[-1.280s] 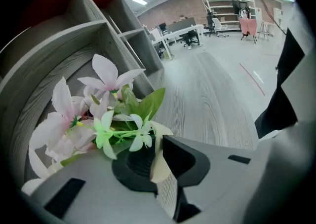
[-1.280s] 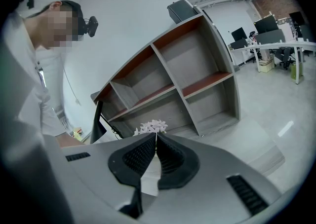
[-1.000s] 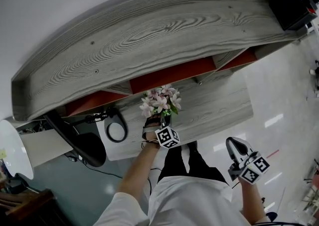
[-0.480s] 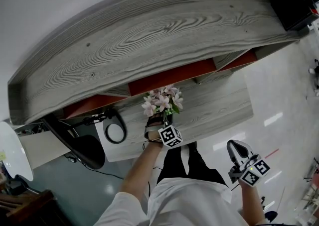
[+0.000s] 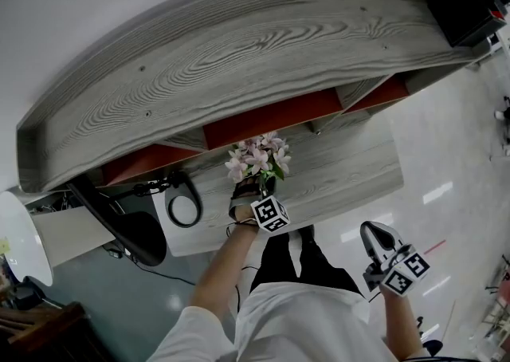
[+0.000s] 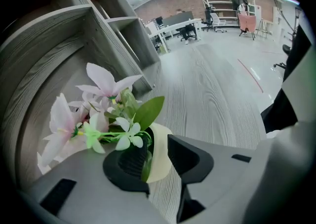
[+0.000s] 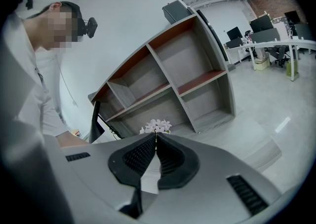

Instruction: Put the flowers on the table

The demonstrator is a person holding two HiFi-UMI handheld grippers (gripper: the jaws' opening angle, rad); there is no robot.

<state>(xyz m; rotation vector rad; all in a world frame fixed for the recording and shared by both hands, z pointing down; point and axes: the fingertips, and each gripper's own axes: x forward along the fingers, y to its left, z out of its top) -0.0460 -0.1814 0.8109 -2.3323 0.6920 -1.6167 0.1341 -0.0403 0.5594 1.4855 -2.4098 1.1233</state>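
Observation:
A small cream pot (image 6: 161,153) of pink and white flowers (image 5: 256,159) stands on the grey wooden table (image 5: 343,169), just in front of the shelf unit. My left gripper (image 5: 253,187) is at the pot and its jaws are opening. The pot sits between them, and the right-hand pad (image 6: 183,155) stands off its side. The blossoms (image 6: 101,107) fill the left of the left gripper view. My right gripper (image 5: 374,234) hangs low off the table's near right edge, shut and empty. Past its tips (image 7: 156,141) the flowers (image 7: 155,125) show far off.
A long grey shelf unit (image 5: 239,57) with red-backed compartments runs behind the table. A black ring with a cable (image 5: 185,207) lies left of the pot, beside a dark monitor (image 5: 119,229). A black box (image 5: 466,5) sits on the shelf's right end.
The left gripper and the flowers stay at almost the same spot on the table, shifting only slightly. The right gripper has hardly moved.

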